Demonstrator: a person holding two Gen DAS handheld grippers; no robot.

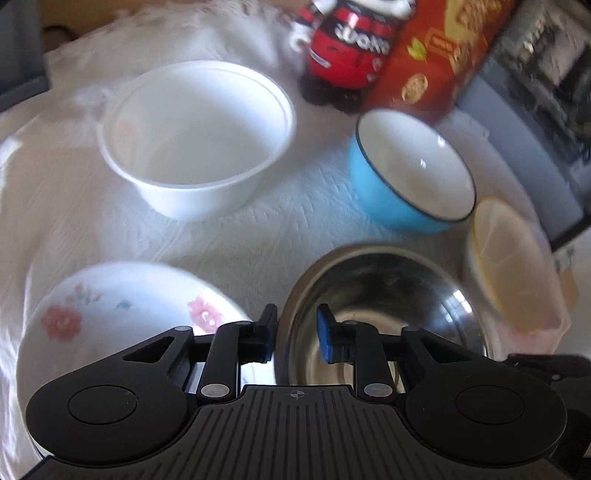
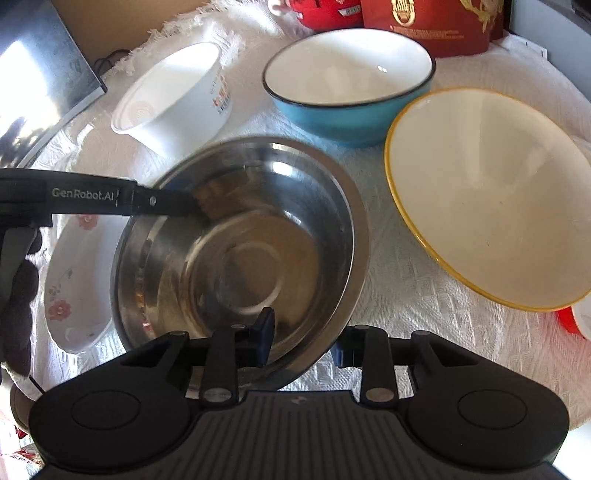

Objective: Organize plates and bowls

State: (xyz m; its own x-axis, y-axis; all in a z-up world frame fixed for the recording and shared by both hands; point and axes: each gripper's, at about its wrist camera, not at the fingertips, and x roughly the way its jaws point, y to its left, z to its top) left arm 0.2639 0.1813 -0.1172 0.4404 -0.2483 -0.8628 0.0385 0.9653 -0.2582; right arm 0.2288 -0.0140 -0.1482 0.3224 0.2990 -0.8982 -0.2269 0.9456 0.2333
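A steel bowl (image 1: 384,306) (image 2: 243,254) is tilted and lifted at the near middle. My left gripper (image 1: 295,334) straddles its left rim, one finger outside and one inside; it also shows in the right wrist view (image 2: 162,202) reaching in from the left. My right gripper (image 2: 304,341) straddles the bowl's near rim. A floral plate (image 1: 122,314) (image 2: 74,280) lies left of the steel bowl. A white bowl (image 1: 195,136) (image 2: 177,96), a blue bowl (image 1: 406,170) (image 2: 347,85) and a yellow-rimmed bowl (image 1: 513,262) (image 2: 487,195) stand around.
All stands on a white textured cloth (image 1: 258,229) (image 2: 406,302). A red figurine (image 1: 347,48) and a red carton (image 1: 439,48) (image 2: 428,26) stand at the back. A dark panel (image 2: 40,81) lies at far left. A red-and-white object (image 2: 576,317) peeks in at right.
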